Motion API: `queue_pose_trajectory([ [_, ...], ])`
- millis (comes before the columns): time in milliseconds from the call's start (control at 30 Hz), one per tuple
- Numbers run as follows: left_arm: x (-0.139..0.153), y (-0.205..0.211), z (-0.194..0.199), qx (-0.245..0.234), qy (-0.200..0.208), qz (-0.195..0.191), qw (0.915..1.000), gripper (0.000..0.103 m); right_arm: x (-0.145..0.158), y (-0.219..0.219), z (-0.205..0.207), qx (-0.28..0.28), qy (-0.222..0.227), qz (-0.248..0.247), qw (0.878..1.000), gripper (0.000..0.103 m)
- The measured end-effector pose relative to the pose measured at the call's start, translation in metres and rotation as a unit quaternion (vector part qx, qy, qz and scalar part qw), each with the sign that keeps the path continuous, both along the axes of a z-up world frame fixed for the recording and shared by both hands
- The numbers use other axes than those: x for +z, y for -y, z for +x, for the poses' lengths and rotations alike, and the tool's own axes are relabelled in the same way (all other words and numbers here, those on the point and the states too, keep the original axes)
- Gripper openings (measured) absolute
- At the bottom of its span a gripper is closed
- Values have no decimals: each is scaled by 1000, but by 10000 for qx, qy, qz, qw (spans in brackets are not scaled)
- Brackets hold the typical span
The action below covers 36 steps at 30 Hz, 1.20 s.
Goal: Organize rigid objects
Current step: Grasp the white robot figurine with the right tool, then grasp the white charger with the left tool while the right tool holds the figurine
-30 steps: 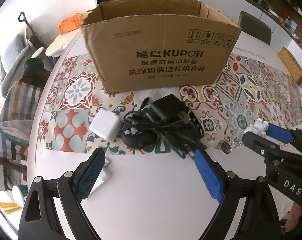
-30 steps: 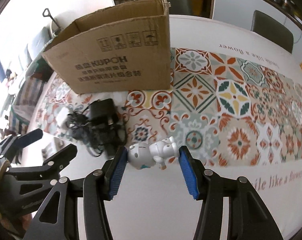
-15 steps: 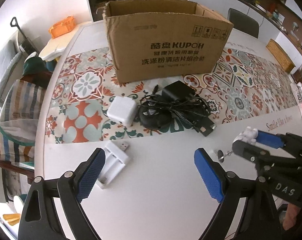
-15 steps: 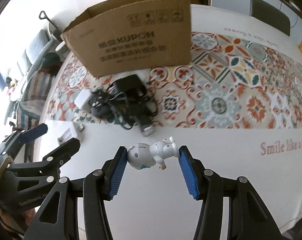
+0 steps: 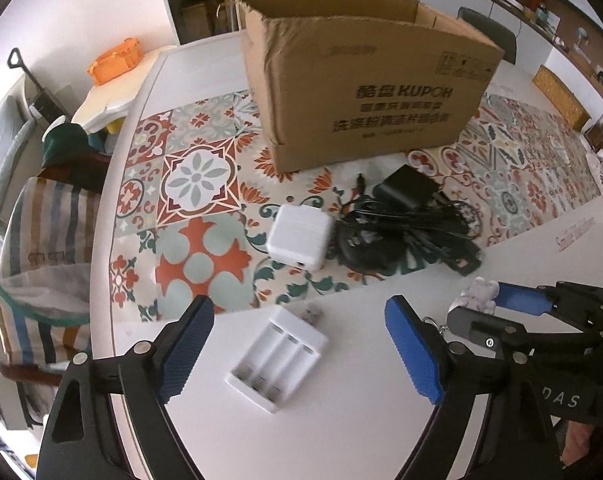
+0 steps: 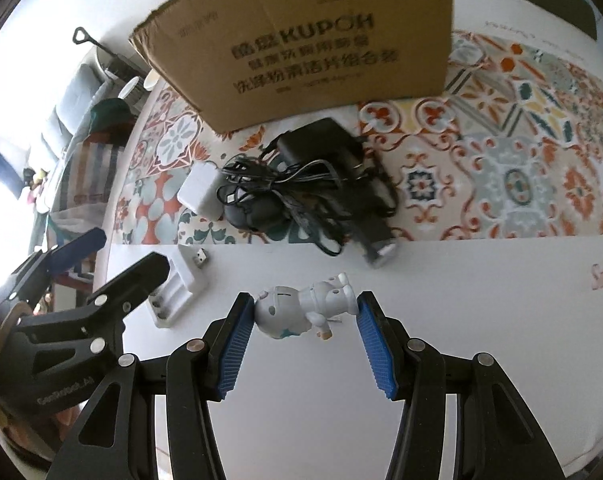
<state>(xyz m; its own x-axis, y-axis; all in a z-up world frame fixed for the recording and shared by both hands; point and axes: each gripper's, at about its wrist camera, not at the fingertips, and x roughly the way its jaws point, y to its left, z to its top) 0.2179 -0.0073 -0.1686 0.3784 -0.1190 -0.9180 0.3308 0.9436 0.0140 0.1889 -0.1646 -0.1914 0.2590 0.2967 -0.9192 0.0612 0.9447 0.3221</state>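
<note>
**Q:** Since the earlier frame, what has shifted in your views?

**A:** Both of your grippers have drawn back toward the near edge of the table [image 5: 341,432]. The white battery charger [image 5: 276,360], formerly hidden at your left finger, now lies fully exposed between the pads of your left gripper [image 5: 297,356], and the cardboard box [image 5: 365,92] sits farther up the left wrist view.

**Q:** How do your claws stand?

**A:** Your left gripper's jaws are closing with the charger between them, the blue pads not touching it. Your right gripper [image 6: 305,332] is clamped on a small white figurine [image 6: 301,310], held sideways, head against the left pad and feet against the right.

**Q:** Where do the remaining items lie?

**A:** On the patterned runner [image 5: 197,184], just in front of the box: a white USB power adapter [image 5: 300,236] touching a tangle of black cables and adapters [image 5: 401,224]. The charger rests on bare white tabletop, near the runner's edge.
</note>
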Motion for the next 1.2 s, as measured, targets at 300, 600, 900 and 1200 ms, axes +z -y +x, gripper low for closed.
queue_pose_trajectory([
  [300, -24, 6, 32, -383, -345, 258, 9983, 81, -21, -13, 24, -121, -401, 153, 9990, 53],
  [600, -46, 15, 57, -577, -541, 490, 9957, 76, -31, -12, 39, -221, -566, 105, 9981, 53],
  [900, -59, 18, 74, -579, -705, 419, 9950, 66, -39, -9, 56, -319, -640, 73, 9974, 53],
  [1200, -66, 29, 89, -554, -741, 284, 9953, 52, -44, -8, 66, -320, -642, 20, 9974, 53],
])
